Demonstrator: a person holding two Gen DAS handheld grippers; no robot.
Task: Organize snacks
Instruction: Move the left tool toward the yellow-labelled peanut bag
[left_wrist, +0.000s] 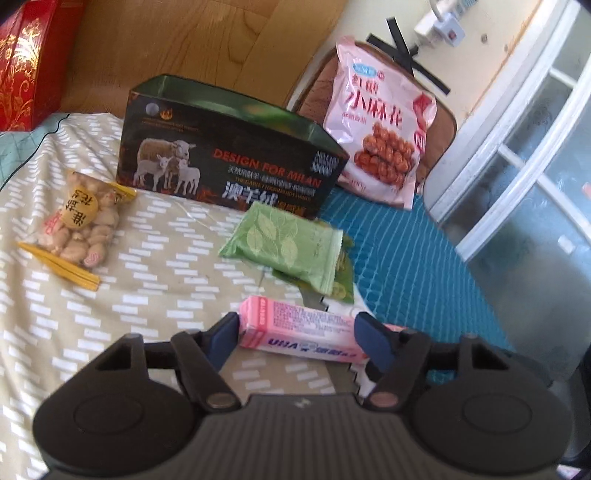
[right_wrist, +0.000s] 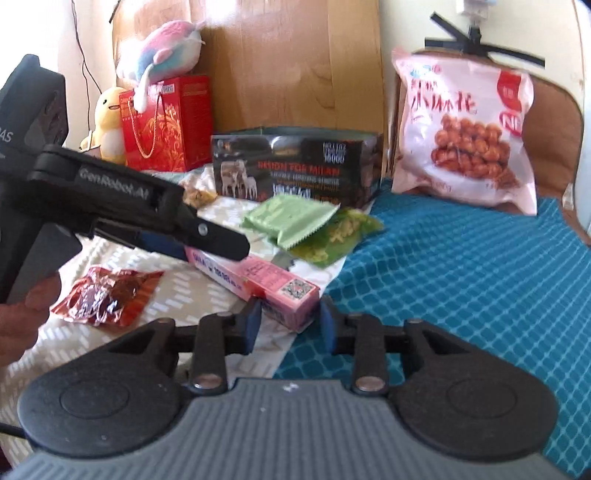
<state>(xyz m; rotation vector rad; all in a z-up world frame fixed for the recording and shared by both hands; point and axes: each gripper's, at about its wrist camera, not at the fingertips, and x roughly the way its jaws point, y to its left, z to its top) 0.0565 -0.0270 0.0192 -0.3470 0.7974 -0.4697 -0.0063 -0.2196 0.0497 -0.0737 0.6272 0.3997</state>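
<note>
Long pink cardboard candy box (left_wrist: 303, 334) lies on the patterned bedcover (left_wrist: 155, 258), near the seam with the teal quilted mat (left_wrist: 406, 266). Left gripper (left_wrist: 297, 332) spans it lengthwise, blue pads at both ends, apparently clamped on it; that end-to-end hold would suit carrying it level. Right gripper (right_wrist: 290, 323) straddles the near end of the same box (right_wrist: 258, 284); its pads stand just beside the faces with a gap on the right, so jaws apart, not gripping.

Black open-topped carton with sheep picture (left_wrist: 229, 158) stands upright behind, mouth up: judged the collecting bin.

Count:
- one pink box
- one flat green leaf-print packet (left_wrist: 284, 247), resting on one darker green pouch (right_wrist: 340, 236)
- one clear peanut bag with yellow ends (left_wrist: 81, 225)
- one crumpled red foil packet (right_wrist: 107, 295)
- one large pink twist-snack bag (left_wrist: 384, 129), leaning upright
</note>
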